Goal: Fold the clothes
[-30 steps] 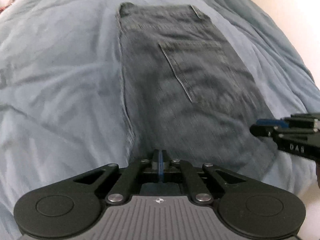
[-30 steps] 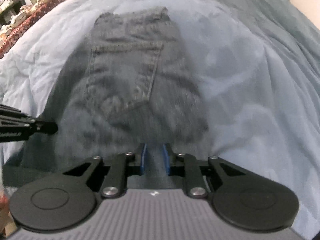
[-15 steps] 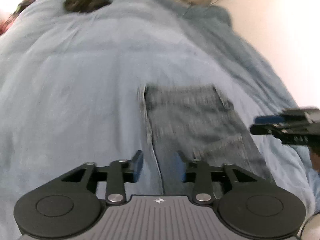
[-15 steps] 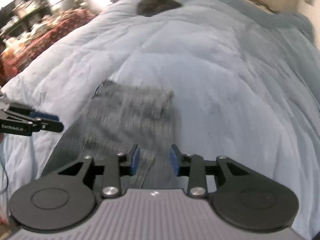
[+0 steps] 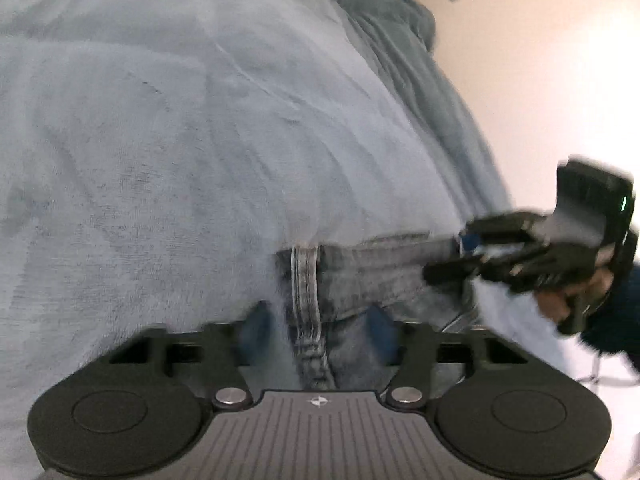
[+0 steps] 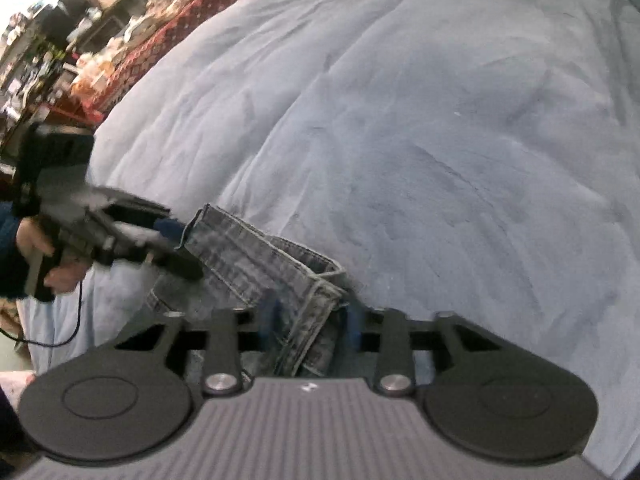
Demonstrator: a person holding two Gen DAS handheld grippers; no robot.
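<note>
While both views are blurred, a wide, wrinkled, pale blue bedcover (image 5: 200, 140) fills most of them. A cream wall (image 5: 540, 80) stands past its right edge. Beyond its far left corner is a cluttered table with a red patterned cloth (image 6: 176, 36). A person's hand (image 6: 40, 252) with a dark blue sleeve carries each tool, and a thin black cable (image 6: 76, 320) hangs under the left one.

The grey-blue denim jeans (image 5: 380, 276) lie bunched on the near part of the bedcover, toward its right edge. Nothing covers them except the tools. The black left gripper (image 5: 318, 320) has the stitched seam between its fingers, and the black right gripper (image 6: 311, 322) has the hemmed corner. The jaws of both have just been closing around the denim. Whether the pads already press on it, I cannot tell.
</note>
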